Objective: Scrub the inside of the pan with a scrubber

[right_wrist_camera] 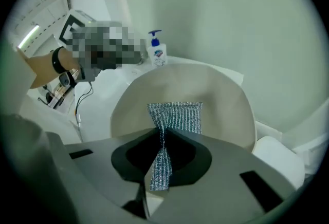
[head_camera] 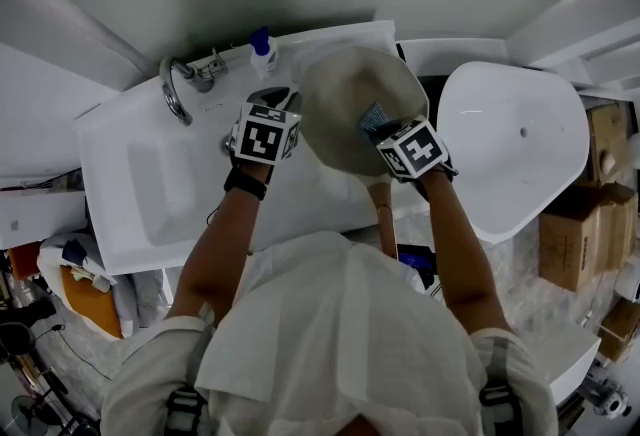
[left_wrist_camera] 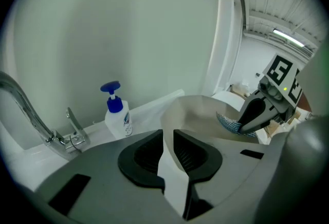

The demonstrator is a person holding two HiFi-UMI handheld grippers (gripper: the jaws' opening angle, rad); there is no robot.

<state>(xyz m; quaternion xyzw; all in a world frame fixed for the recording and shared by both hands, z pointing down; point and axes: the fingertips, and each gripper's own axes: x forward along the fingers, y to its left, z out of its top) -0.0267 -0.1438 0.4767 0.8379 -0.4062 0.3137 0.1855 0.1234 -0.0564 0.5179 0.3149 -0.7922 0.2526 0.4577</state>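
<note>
Jaws of right gripper (right_wrist_camera: 161, 138) pinch the scrubber (right_wrist_camera: 177, 115); its free flap faces the pan (right_wrist_camera: 216, 94) interior, straight ahead. Left gripper (left_wrist_camera: 168, 151) jaws clamp the pan's rim (pan tilted over sink (head_camera: 150, 194)).

Sink (head_camera: 150, 186) left of your arm: open room. Tap (head_camera: 174, 92) and soap bottle (head_camera: 262, 52) block back edge, wall right behind. Pan (head_camera: 345, 124) fills middle. White tub (head_camera: 512, 149) sits close on right.

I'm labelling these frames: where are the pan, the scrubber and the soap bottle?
pan (head_camera: 345, 114), head view, its bare middle.
scrubber (right_wrist_camera: 177, 117), right gripper view, its spread mesh.
soap bottle (left_wrist_camera: 117, 117), left gripper view, its white body.
</note>
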